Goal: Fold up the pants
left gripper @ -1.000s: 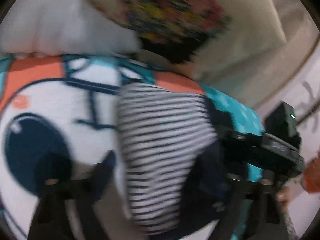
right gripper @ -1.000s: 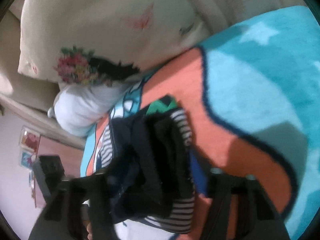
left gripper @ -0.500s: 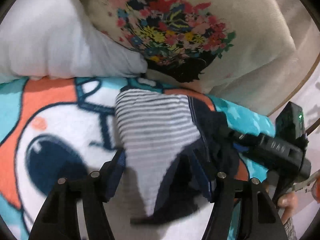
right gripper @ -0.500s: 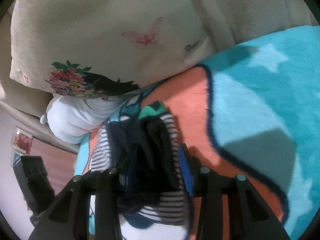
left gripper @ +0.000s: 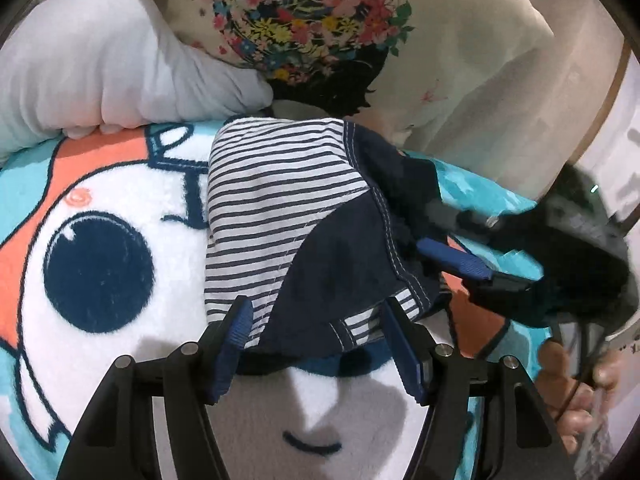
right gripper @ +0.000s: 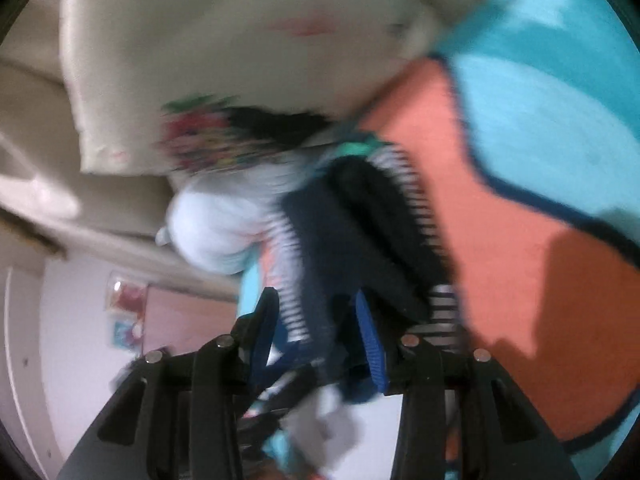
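The pants (left gripper: 280,216), white with navy stripes and navy panels, lie bundled on a cartoon blanket (left gripper: 100,260). My left gripper (left gripper: 320,340) is open, and the bundle's near edge sits between its blue pads (left gripper: 236,336) without being pinched. My right gripper (left gripper: 460,264) comes in from the right at the bundle's right edge, blurred. In the right wrist view the right gripper (right gripper: 316,324) has its jaws closing, and navy and striped fabric of the pants (right gripper: 360,220) fills the gap between its pads (right gripper: 370,336).
A white pillow (left gripper: 100,64) and a floral cushion (left gripper: 320,20) lean just behind the pants. A person's hand (left gripper: 572,380) holds the right gripper at the blanket's right side. A wall with small pictures (right gripper: 124,308) lies beyond the bed's edge.
The left view has drawn back and tipped up, so the pants' near edge now sits at the fingertips. The right jaws have narrowed onto the fabric, and the right view has rolled and blurred.
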`<state>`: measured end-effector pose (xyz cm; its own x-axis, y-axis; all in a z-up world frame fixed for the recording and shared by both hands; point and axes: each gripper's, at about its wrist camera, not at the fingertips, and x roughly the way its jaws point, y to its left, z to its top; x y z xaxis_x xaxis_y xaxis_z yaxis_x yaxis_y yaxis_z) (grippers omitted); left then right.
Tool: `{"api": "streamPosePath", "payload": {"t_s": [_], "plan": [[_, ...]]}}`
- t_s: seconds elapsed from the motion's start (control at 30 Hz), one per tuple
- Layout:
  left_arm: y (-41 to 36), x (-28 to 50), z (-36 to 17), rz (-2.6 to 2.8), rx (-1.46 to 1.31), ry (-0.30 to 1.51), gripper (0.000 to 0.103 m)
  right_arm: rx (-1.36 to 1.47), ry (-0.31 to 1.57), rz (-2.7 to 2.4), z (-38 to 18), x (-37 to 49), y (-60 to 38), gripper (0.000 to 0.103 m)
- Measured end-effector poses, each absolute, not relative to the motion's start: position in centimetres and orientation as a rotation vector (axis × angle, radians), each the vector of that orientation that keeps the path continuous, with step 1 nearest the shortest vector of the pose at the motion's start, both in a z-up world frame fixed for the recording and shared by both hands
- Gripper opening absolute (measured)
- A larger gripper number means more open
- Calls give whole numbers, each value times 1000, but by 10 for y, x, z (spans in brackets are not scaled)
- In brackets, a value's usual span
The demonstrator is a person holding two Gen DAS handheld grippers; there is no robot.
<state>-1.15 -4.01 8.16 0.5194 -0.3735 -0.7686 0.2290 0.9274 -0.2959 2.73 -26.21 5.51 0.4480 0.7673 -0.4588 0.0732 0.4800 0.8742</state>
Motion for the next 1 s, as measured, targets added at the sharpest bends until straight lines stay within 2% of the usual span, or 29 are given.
{"api": "streamPosePath", "payload": {"t_s": [0.07,0.13,0.2,0.37,0.53,0.57,0.6,0.67,0.77,0.97,1.0], "plan": [[-37,-15,80,-358,-159,960,69,1036,1034,520,46,25,-270,20],[-34,-19,83,-359,-174,955,69,1004,1028,484,54,21,-273,23],[-28,-28,90,-358,-191,941,69,950,1001,454,72,19,-275,39],[-14,-49,100,-328,-226,897,74,862,885,474,114,38,-266,48],[-2,-70,111,-291,-227,845,74,874,971,495,90,84,-251,49],[1,-74,114,-273,-216,824,74,855,981,447,82,88,-253,46],[2,-76,116,-259,-207,807,74,834,982,392,71,94,-258,33],[7,-84,123,-222,-183,749,81,816,948,331,72,91,-266,31],[11,-95,135,-142,-141,635,86,773,900,265,87,72,-275,52],[14,-127,161,65,-60,374,102,689,841,272,109,20,-280,53],[16,-134,166,76,-63,341,102,666,834,269,110,13,-278,53]]}}
